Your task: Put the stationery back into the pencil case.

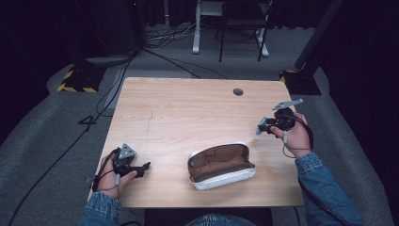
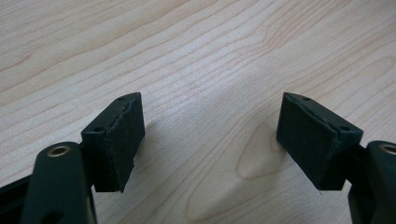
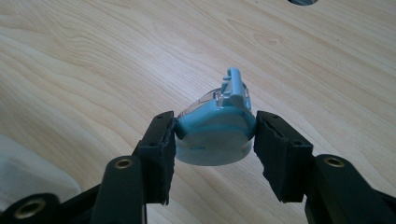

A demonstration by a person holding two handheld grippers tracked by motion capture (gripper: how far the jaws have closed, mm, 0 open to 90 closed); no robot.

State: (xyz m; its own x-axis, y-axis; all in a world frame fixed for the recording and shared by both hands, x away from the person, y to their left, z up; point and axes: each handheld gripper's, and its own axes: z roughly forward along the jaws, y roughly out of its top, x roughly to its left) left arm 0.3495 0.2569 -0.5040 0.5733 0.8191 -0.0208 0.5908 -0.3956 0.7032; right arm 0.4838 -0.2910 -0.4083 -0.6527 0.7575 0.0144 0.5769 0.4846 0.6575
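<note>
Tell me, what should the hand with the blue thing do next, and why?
Probably carry it over the open pouch and lower it in. The right gripper already has its jaws shut on the blue thing, above the table, and the pouch lies unzipped between the hands.

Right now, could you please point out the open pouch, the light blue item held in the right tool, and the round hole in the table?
open pouch (image 1: 221,161): high view, brown lining.
light blue item (image 3: 212,133): right gripper view, rounded body between the pads.
round hole (image 1: 238,92): high view, its dark centre.
</note>
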